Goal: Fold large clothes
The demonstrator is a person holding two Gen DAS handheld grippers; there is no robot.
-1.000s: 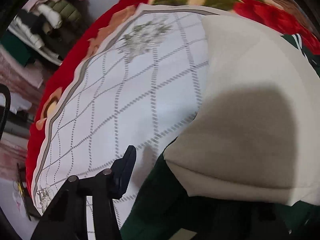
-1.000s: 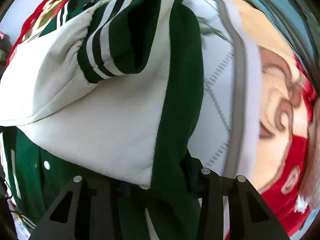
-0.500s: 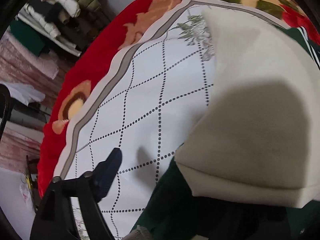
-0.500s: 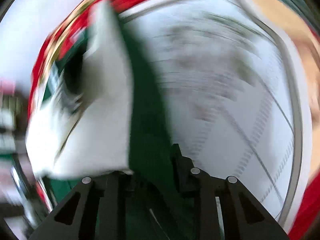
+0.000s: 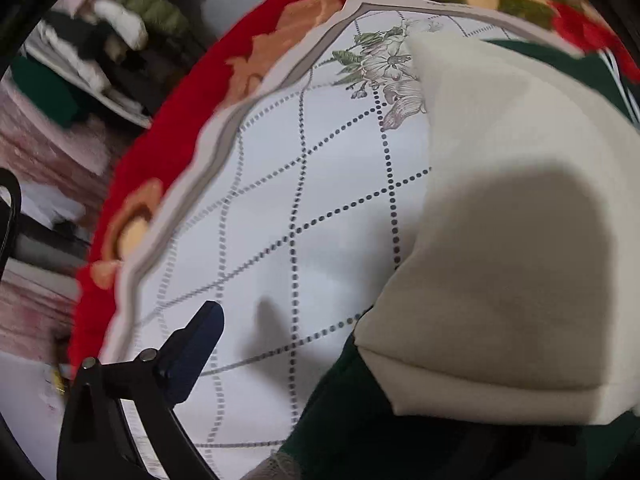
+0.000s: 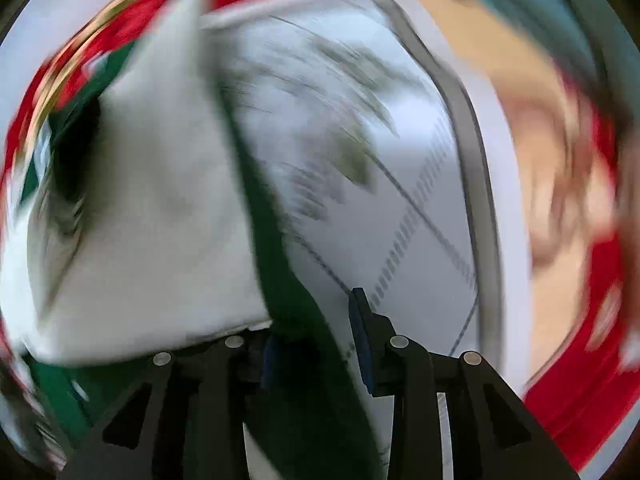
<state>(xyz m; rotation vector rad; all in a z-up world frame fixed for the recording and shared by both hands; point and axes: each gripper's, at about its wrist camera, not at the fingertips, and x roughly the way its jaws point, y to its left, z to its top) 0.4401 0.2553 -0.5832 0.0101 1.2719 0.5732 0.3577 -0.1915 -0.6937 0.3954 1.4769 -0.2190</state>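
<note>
A green jacket with cream sleeves lies on the bed. In the left wrist view its cream sleeve (image 5: 512, 240) fills the right side, over the dark green body (image 5: 360, 432). My left gripper (image 5: 320, 340) is opening wide; only its left finger (image 5: 192, 352) shows, over bare bedspread, and the other is hidden by the jacket. The right wrist view is blurred. There the jacket's green edge (image 6: 288, 288) runs between the jaws of my right gripper (image 6: 316, 344), which are opening. The right pad (image 6: 362, 344) stands a little off the cloth.
The bed carries a white bedspread with a dotted diamond pattern (image 5: 280, 200) over a red flowered blanket (image 5: 168, 128). Shelves of piled clothes (image 5: 100, 40) stand beyond the bed's left edge. The bedspread's grey border (image 6: 480, 200) runs to the right of the right gripper.
The left jaws have spread much wider and the left gripper has slid along the bedspread. The right wrist has rolled, swinging the jacket leftward in its view, and its jaws have parted slightly.
</note>
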